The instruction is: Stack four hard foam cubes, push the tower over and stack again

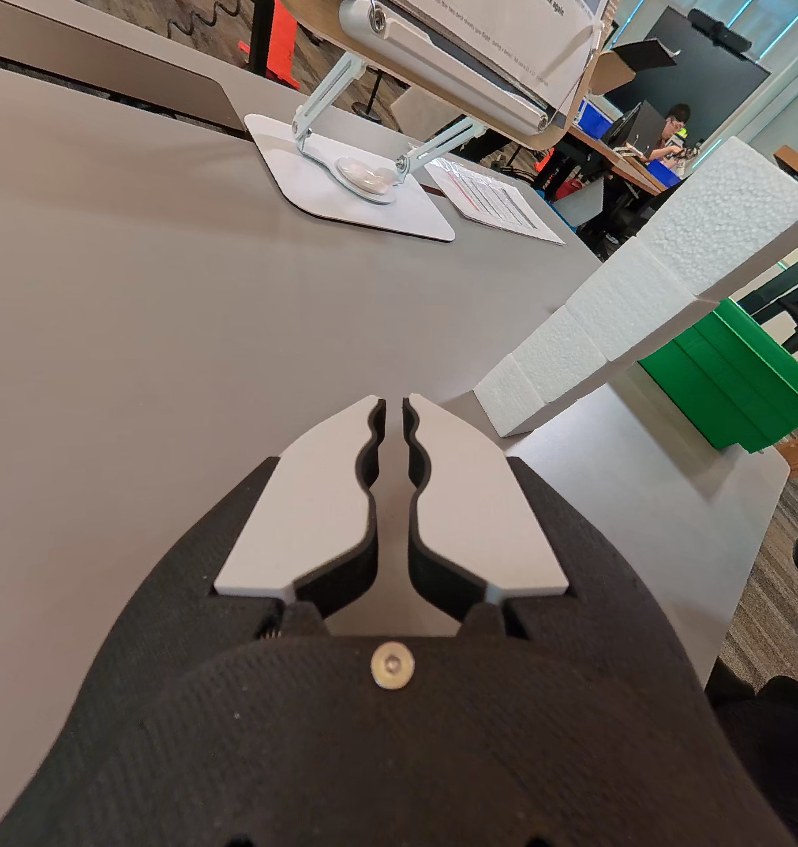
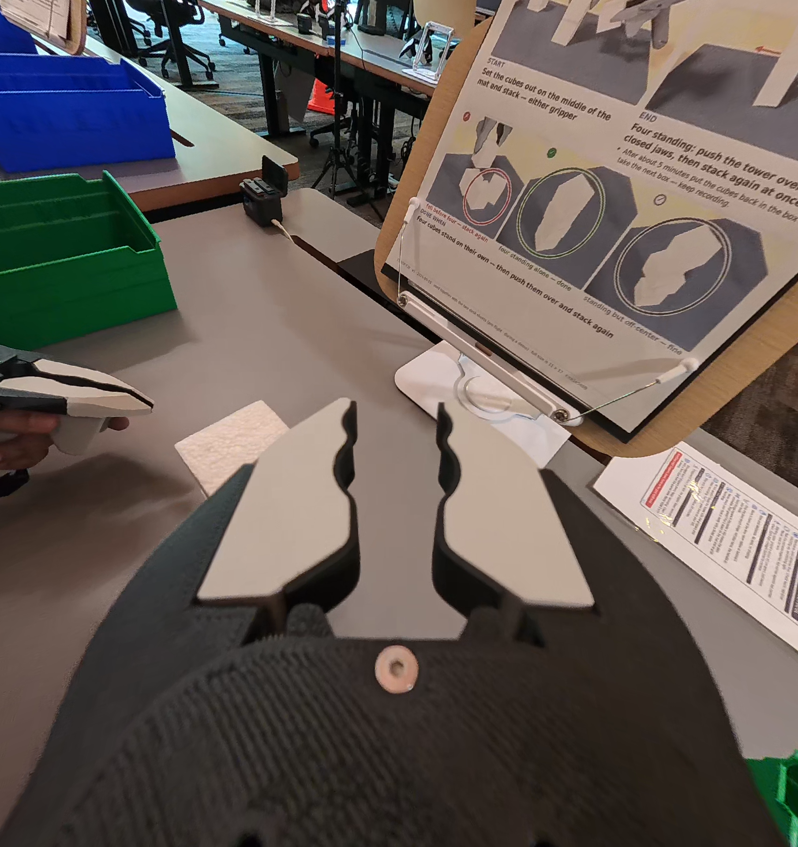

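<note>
Four white foam cubes (image 1: 617, 321) lean in a tilted row at the right in the left wrist view, the lowest touching the grey surface (image 1: 181, 321), in front of a green bin (image 1: 731, 389). The left gripper (image 1: 394, 402) hovers beside that lowest cube, its fingers nearly closed on nothing. The right gripper (image 2: 394, 405) has its fingers open and empty above one foam cube (image 2: 232, 447). One stand (image 2: 433, 376) holds an instruction sheet (image 2: 594, 206). One blue bin (image 2: 67, 114) sits behind another green bin (image 2: 62, 256).
</note>
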